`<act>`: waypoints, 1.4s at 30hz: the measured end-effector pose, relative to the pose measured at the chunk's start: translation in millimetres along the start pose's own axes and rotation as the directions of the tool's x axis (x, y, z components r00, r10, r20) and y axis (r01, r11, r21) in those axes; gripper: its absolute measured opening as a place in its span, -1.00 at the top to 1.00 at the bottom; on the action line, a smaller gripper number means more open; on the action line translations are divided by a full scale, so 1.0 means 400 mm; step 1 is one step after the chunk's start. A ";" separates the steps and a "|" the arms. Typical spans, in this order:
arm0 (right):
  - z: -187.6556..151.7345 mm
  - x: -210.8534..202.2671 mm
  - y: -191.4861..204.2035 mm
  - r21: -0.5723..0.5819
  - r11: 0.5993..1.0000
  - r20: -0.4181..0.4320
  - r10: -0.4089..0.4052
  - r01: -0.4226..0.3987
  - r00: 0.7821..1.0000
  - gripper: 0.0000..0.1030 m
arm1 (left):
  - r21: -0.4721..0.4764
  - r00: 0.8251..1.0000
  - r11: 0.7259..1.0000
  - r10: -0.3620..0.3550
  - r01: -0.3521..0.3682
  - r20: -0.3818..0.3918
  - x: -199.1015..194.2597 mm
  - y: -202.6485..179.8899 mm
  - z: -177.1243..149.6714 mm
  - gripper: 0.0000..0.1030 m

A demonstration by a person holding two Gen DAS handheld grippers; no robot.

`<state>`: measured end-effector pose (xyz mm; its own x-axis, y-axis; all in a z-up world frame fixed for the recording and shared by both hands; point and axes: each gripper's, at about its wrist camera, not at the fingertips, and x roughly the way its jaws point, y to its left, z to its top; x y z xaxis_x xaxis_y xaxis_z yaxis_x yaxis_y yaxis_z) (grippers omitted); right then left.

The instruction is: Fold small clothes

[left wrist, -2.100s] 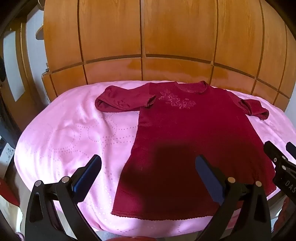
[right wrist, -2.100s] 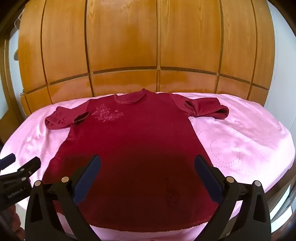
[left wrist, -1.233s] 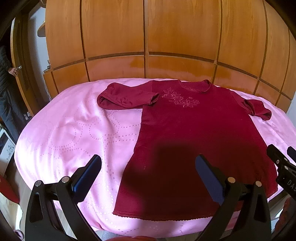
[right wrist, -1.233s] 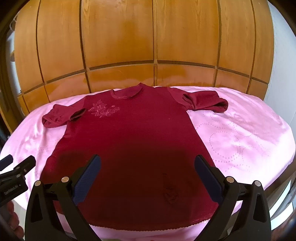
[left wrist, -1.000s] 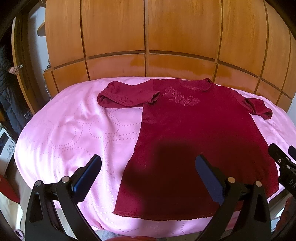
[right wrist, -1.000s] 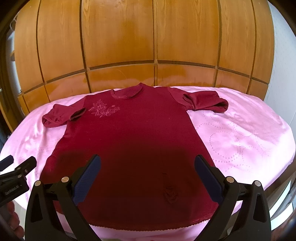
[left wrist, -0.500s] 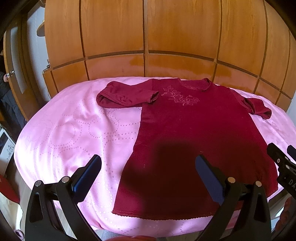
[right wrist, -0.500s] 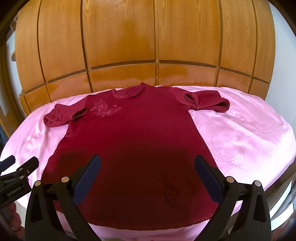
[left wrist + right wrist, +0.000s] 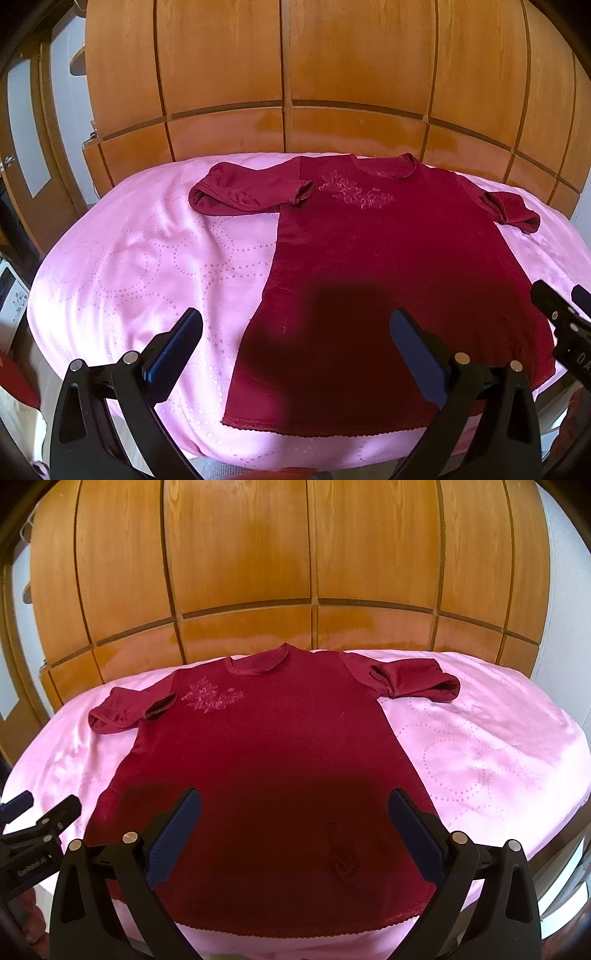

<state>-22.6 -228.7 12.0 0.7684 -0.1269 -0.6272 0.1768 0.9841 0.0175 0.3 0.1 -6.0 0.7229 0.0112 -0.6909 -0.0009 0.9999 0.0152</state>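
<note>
A dark red short-sleeved shirt [image 9: 384, 266] with flower embroidery lies flat, front up, on a pink cloth [image 9: 147, 266], neck away from me; it also shows in the right wrist view [image 9: 273, 760]. Both sleeves are spread out to the sides. My left gripper [image 9: 295, 332] is open and empty, above the hem's left part. My right gripper [image 9: 293, 812] is open and empty, above the hem's middle. Each gripper shows at the edge of the other's view.
The pink cloth [image 9: 498, 753] covers a rounded table. A wall of wooden panels [image 9: 288, 74] stands right behind it. A door [image 9: 22, 147] is at the far left. The table's front edge is just below the hem.
Both views have shifted only slightly. The shirt lies as before and both grippers stay open.
</note>
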 end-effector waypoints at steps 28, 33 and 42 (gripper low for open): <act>-0.003 0.093 -0.292 0.163 0.981 -0.027 0.114 -0.108 0.993 -0.94 | -0.082 0.980 0.996 -0.050 0.035 -0.190 0.172 0.084 -0.054 -0.96; -0.038 0.125 -0.366 0.224 0.963 -0.076 0.168 -0.147 0.983 -0.94 | -0.079 0.979 0.996 -0.059 0.044 -0.194 0.200 0.098 -0.063 -0.96; -0.108 0.190 -0.473 0.392 0.882 -0.157 0.344 -0.261 0.926 -0.26 | -0.092 0.964 0.982 -0.178 0.163 -0.199 0.234 0.124 -0.114 -0.96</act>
<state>-24.0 -419.2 -72.6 0.6756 0.2407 -0.6969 0.1960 0.8526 0.4844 36.6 51.1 -102.9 0.5590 -0.1654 -0.8125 0.0528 0.9850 -0.1642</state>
